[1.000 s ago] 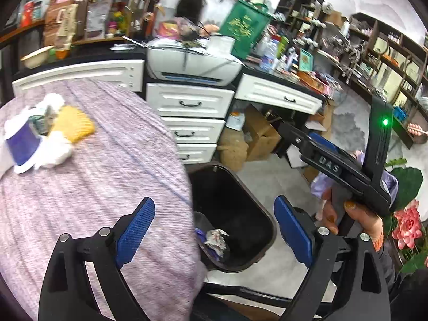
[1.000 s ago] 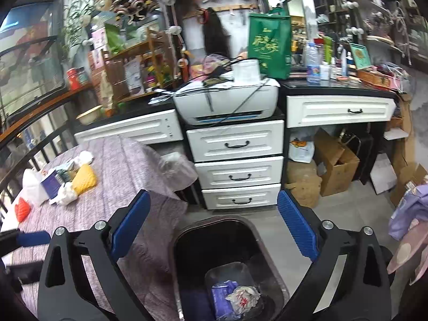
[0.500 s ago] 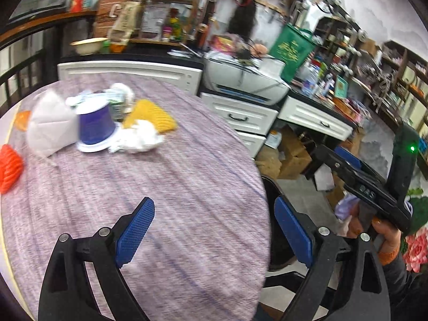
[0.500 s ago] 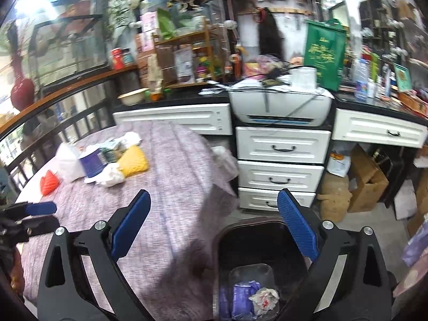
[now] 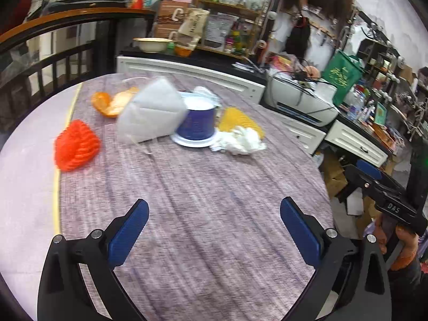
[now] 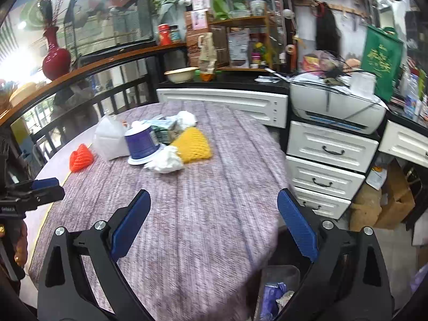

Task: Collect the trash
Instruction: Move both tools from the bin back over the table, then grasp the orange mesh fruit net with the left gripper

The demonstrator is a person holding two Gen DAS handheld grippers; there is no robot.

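Trash lies at the far side of a round table with a purple cloth [image 5: 214, 200] [image 6: 203, 203]: a white face mask [image 5: 152, 115] [image 6: 111, 140], an upturned blue cup [image 5: 196, 123] [image 6: 141, 144], crumpled white tissue [image 5: 239, 141] [image 6: 165, 160], yellow foam net [image 5: 240, 120] [image 6: 194, 144], orange foam net [image 5: 76, 147] [image 6: 80, 157] and orange peel [image 5: 112, 101]. My left gripper [image 5: 214, 227] hovers over the near cloth, its jaws opening wide with nothing between them. My right gripper [image 6: 214, 222] is open and empty, near the table's right edge. The trash bin [image 6: 278, 291] shows below it.
White drawers [image 6: 326, 171] and a printer [image 6: 337, 107] stand right of the table. Cardboard boxes [image 6: 393, 200] sit on the floor. A dark railing [image 5: 53, 61] runs behind the table on the left. A hand holds the right gripper's handle [image 5: 393, 208].
Both grippers have swung left from over the bin to over the table. The trash pile has come into the centre of both views. The bin has left the left wrist view.
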